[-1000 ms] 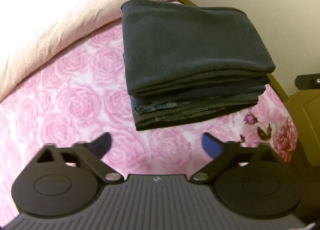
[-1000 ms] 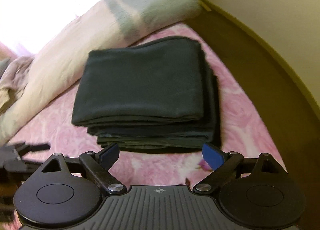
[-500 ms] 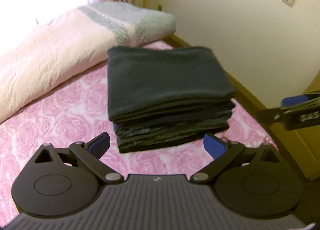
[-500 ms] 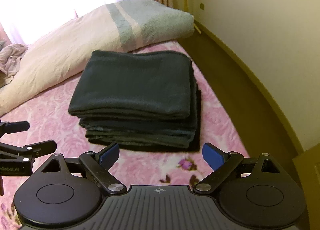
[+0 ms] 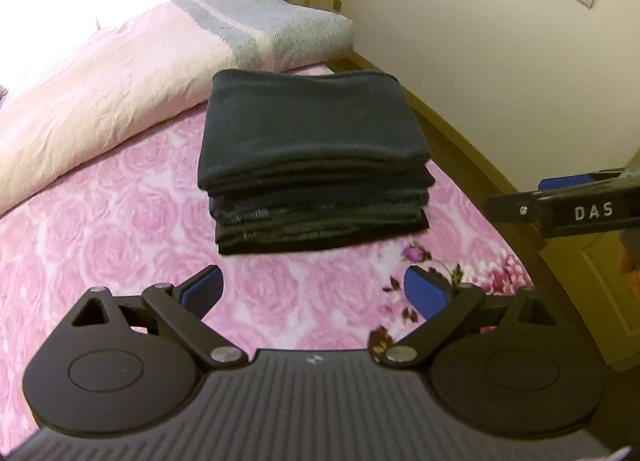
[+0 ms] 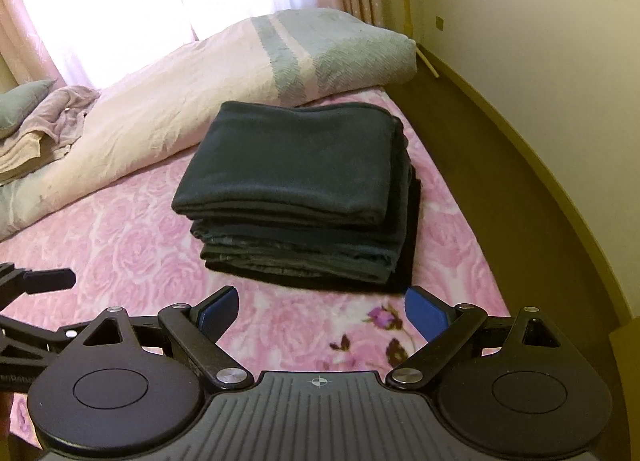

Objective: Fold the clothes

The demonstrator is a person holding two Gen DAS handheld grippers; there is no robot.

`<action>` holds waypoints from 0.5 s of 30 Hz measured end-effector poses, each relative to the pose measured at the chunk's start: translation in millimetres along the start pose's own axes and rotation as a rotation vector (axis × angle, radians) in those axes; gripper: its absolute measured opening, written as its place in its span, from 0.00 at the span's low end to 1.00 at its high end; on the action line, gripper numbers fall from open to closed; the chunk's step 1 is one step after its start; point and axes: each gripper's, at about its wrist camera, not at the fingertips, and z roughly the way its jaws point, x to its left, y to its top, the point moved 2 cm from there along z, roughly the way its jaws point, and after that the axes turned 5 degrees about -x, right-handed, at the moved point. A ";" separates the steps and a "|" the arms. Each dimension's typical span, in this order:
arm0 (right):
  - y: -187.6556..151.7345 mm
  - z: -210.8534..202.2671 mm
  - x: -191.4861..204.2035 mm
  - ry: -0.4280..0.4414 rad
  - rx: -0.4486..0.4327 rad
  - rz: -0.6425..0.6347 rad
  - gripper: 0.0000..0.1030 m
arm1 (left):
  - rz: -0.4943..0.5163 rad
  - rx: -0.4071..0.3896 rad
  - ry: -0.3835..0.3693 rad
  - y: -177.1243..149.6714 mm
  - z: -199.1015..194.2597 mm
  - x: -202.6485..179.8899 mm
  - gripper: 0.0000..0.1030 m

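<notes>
One broad bed covered in a pink rose-printed blanket (image 6: 132, 245) fills most of both views, with a long cream-and-grey rolled quilt (image 6: 224, 65) lying across its far side. On the blanket, near the bed's right edge and just in front of the quilt, sits the stack of dark folded clothes (image 6: 296, 189), several layers deep, its top piece smooth and roughly square. The lower layers jut out a little at the near and right edges, so the pile is not quite flush.

The left gripper (image 5: 314, 293) hangs clear of the pile with its blue-padded jaws spread wide and empty; the right gripper (image 6: 320, 311) is likewise spread wide and empty, just short of the stack's near edge.

The folding looks essentially finished. If any tidying is wanted, it would be best done by nudging the protruding lower edges inward with both grippers together, pressing lightly on top so the upper layers do not slide, rather than lifting a single layer and disturbing the folds.
</notes>
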 end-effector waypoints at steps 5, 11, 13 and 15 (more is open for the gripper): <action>-17.1 -18.2 2.6 0.009 -0.006 -0.013 0.90 | -0.018 0.019 0.002 -13.9 -13.4 -16.1 0.93; -35.1 -31.0 9.7 0.030 -0.003 -0.037 0.90 | -0.007 0.021 0.030 -23.8 -28.4 -25.6 0.93; -39.8 -33.5 13.0 0.033 0.002 -0.047 0.90 | -0.010 0.017 0.038 -25.8 -32.4 -25.3 0.93; -43.0 -37.4 16.1 0.031 0.004 -0.047 0.90 | -0.007 0.014 0.037 -26.5 -33.4 -24.3 0.93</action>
